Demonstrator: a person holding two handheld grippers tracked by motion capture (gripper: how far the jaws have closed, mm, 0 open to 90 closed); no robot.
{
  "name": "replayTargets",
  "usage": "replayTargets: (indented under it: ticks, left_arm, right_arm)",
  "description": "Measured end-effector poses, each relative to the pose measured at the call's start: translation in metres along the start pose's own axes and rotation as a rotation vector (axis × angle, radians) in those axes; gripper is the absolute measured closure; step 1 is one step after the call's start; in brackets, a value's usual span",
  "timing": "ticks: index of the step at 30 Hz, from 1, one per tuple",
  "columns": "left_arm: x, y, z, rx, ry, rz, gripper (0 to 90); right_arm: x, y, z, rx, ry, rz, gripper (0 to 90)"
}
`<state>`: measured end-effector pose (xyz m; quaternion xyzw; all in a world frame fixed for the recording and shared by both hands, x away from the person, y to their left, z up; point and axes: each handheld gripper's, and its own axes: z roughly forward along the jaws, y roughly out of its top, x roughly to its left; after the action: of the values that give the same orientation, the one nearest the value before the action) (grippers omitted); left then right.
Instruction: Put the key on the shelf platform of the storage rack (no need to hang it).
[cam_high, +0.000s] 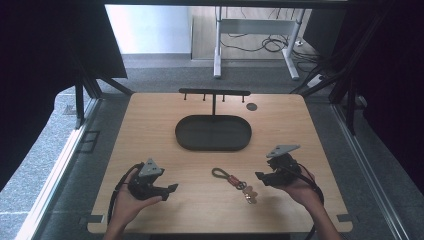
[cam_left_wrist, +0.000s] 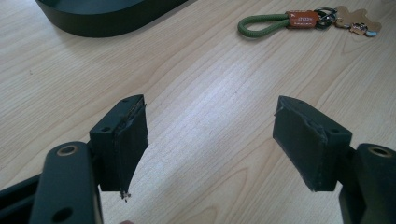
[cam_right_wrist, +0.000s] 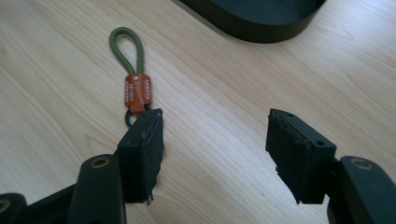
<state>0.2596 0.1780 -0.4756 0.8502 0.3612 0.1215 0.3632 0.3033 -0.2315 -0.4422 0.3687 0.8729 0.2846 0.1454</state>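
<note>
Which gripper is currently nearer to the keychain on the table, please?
Right. The right gripper sits just beside the keychain, jaws open and empty; the left gripper rests farther off on its other side.

Both forearms in from the near edge, each hand cupping its unit from below: left gripper (cam_high: 172, 188) jaws wide apart, nothing between; right gripper (cam_high: 258, 176) jaws parted too, pointing inward toward the left one.

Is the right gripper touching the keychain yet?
Apart. In the high view the right gripper sits beside the keychain, with bare table between them.
</note>
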Motion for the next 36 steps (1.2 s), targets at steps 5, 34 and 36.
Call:
replayTargets:
  ticks: [5,34,36]
  left_arm:
    - [0.0,0.0,-0.001,-0.004,0.001,-0.005,27.0]
    - [0.001,-0.001,0.001,0.006,0.0,-0.001,26.9]
    - [0.001,-0.001,0.002,0.01,-0.002,0.003,26.9]
  right_arm:
    - [0.004,0.004,0.004,0.011,0.008,-0.015,38.1]
    - [0.028,0.017,0.047,0.116,0.064,-0.083,42.2]
    - [0.03,0.017,0.051,0.129,0.073,-0.089,42.8]
